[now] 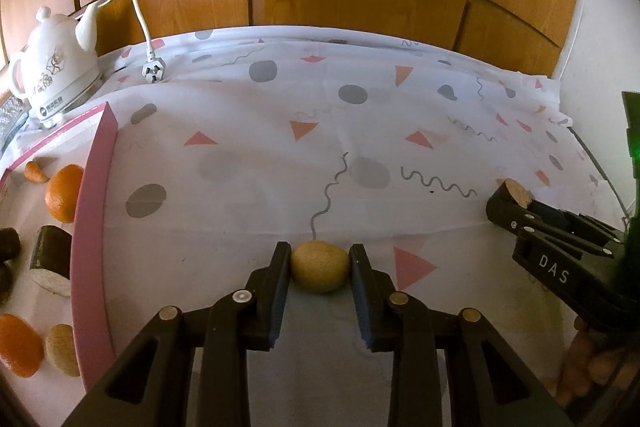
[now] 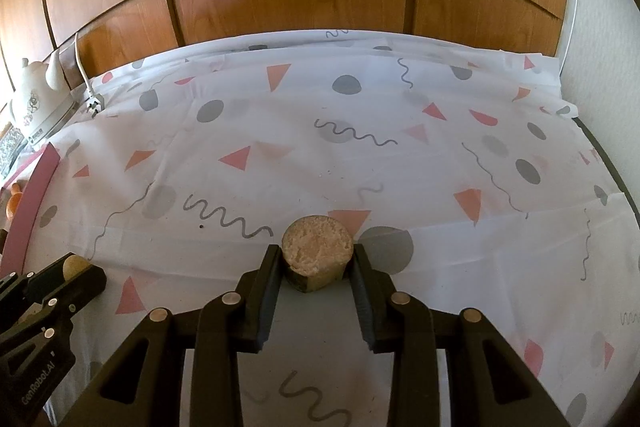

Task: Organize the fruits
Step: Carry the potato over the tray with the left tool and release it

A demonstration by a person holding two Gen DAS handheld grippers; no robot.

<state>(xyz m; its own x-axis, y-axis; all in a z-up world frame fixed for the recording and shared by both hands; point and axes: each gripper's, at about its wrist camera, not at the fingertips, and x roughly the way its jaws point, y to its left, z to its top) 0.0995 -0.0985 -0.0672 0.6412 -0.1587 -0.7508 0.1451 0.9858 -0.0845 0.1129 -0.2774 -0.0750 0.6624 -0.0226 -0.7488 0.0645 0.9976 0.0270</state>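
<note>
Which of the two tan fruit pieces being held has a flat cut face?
The tan cut piece in the right hand-held gripper; the left hand-held gripper holds a smooth, rounded tan piece.

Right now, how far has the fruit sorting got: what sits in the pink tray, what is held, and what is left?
Done: the pink tray already holds orange pieces, dark-skinned chunks and a tan piece. In hand: the left hand-held gripper clamps a small tan round fruit; the right hand-held gripper clamps a cut tan chunk. Left: both still need placing; no other loose fruit shows on the tablecloth.
</note>
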